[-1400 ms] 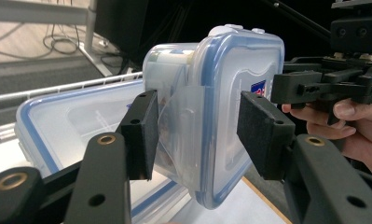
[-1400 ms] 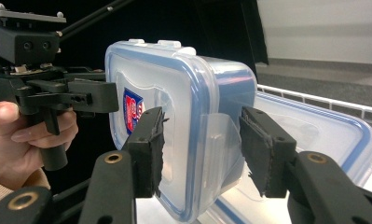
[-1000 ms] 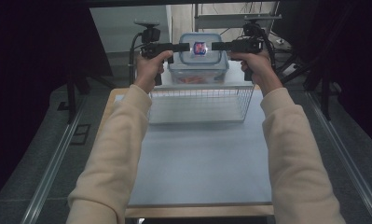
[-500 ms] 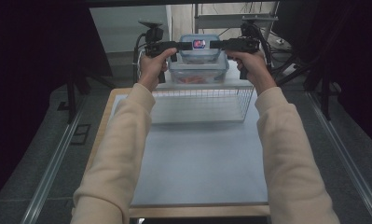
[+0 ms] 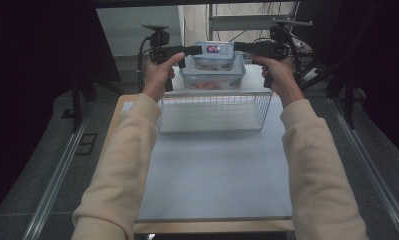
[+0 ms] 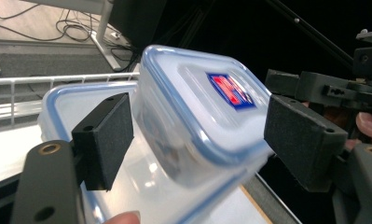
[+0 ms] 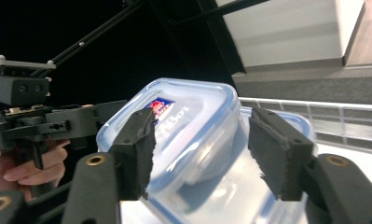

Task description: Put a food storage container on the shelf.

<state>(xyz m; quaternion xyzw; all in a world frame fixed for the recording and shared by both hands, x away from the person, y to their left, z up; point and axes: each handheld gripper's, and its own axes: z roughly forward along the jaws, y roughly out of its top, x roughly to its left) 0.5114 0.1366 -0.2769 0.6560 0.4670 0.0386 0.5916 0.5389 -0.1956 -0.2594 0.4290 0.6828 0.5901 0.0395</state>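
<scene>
The near half of the bench [image 5: 212, 175] lies bare; the wire basket [image 5: 214, 111] stands at its far end. Beyond the basket, a small lidded container [image 5: 213, 54] sits raised on a larger one [image 5: 213, 77]. The left claw [image 5: 201, 50] and right claw [image 5: 235, 46] flank it, each spread wide around its ends, pads apart from its walls
</scene>
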